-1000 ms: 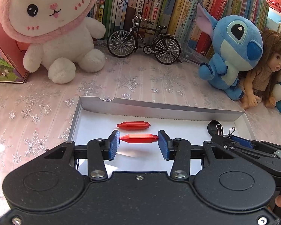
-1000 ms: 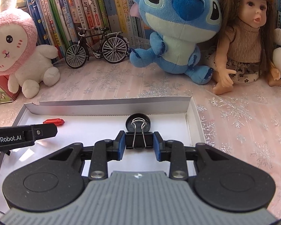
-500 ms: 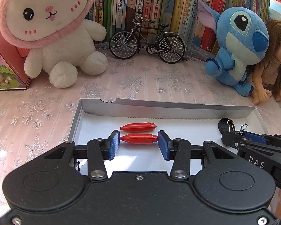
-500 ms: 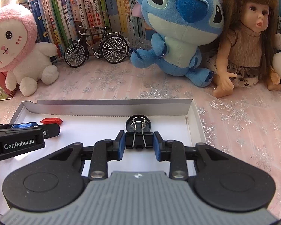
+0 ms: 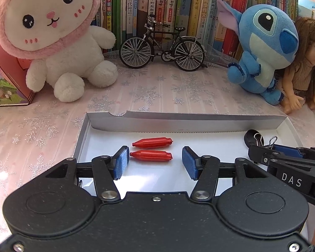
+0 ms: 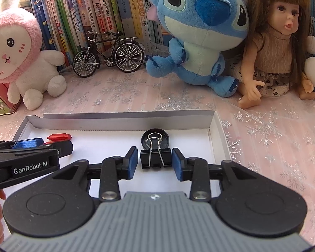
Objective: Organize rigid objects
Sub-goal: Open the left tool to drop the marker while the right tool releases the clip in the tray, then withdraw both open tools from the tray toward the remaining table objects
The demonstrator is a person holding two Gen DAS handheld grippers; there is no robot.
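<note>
1. Left gripper (image 5: 155, 162): jaws have just been opening; the near red capsule (image 5: 150, 155) now lies free between the blue pads, left pad almost at its tip, right pad clearly apart. Released.
2. Second red capsule (image 5: 152, 142) lies just behind the first, parallel, both on the floor of the white tray (image 5: 199, 124).
3. Right gripper (image 6: 154, 163): jaws have also just been opening; the binder clip (image 6: 155, 157) sits between the pads with a gap each side. Released.
4. A black disc (image 6: 155, 139) lies just behind the clip, under its wire handles.
5. Judgement: both items look deposited in the tray, reds left, black items right; withdrawal seems next.
6. Materials: capsules are glossy hard plastic, torpedo-shaped, likely to roll. Clip is matte black folded metal with wire loops. Tray is thin white card, low walls, far flap serrated. Tabletop (image 5: 157, 92) cloth is pink with glittery snowflakes.
</note>
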